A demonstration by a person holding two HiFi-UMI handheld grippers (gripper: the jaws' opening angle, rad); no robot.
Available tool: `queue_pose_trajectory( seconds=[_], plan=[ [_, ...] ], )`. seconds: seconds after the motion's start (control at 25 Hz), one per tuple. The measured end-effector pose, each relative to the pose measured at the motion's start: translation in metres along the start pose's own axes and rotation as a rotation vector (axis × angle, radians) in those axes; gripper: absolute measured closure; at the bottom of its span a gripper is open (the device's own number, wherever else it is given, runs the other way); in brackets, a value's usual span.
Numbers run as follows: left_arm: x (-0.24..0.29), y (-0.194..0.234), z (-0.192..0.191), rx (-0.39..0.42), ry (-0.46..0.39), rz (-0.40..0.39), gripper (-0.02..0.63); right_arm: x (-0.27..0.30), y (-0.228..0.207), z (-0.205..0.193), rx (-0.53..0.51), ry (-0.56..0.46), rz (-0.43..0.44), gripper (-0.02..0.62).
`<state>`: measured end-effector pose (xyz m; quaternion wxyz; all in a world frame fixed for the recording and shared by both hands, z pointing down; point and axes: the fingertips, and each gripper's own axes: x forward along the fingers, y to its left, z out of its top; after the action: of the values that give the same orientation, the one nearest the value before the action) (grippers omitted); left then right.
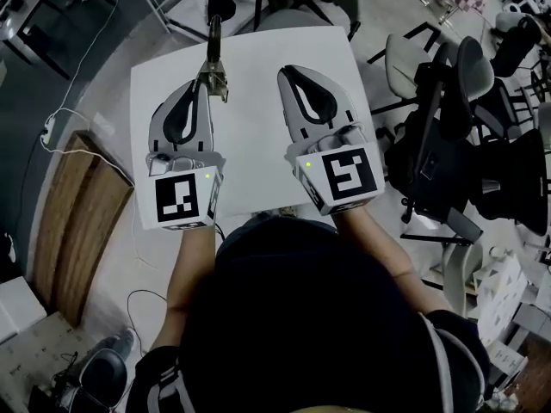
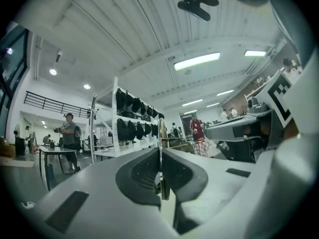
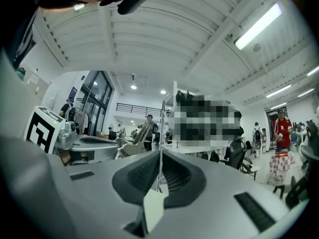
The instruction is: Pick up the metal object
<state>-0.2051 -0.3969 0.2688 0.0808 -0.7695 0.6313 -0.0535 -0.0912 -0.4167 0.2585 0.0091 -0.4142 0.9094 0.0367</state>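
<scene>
The metal object (image 1: 213,69) is a flat metal blade with a black handle that points away from me. It is raised over the far left part of the white table (image 1: 251,149). My left gripper (image 1: 207,84) is shut on the blade; in the left gripper view the thin metal (image 2: 160,139) sticks up between the closed pads of the left gripper (image 2: 160,156). My right gripper (image 1: 287,72) is beside it over the table, shut with nothing in it. In the right gripper view the right gripper (image 3: 160,156) has its pads closed together, and the metal object (image 3: 131,144) shows to the left.
Black office chairs (image 1: 469,119) crowd the floor at the right. Another chair (image 1: 297,3) stands at the table's far edge. A wooden board (image 1: 69,222) and a white cable (image 1: 56,127) lie on the floor at the left. People stand far off in the room.
</scene>
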Motion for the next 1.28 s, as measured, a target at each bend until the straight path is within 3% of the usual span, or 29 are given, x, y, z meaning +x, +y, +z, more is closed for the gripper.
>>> queue_pose_trajectory(
  seconds=[0.12,0.32,1.28],
  plan=[
    [-0.003,0.008,0.023,-0.047,-0.051,0.026,0.581,0.000,-0.005,0.023,-0.011,-0.041,-0.019,0.566],
    [-0.007,0.011,0.041,-0.053,-0.091,0.044,0.581,-0.004,-0.012,0.037,-0.029,-0.070,-0.039,0.568],
    [-0.021,0.005,0.035,-0.048,-0.081,0.044,0.581,-0.019,-0.008,0.025,0.007,-0.039,-0.050,0.569]
  ],
)
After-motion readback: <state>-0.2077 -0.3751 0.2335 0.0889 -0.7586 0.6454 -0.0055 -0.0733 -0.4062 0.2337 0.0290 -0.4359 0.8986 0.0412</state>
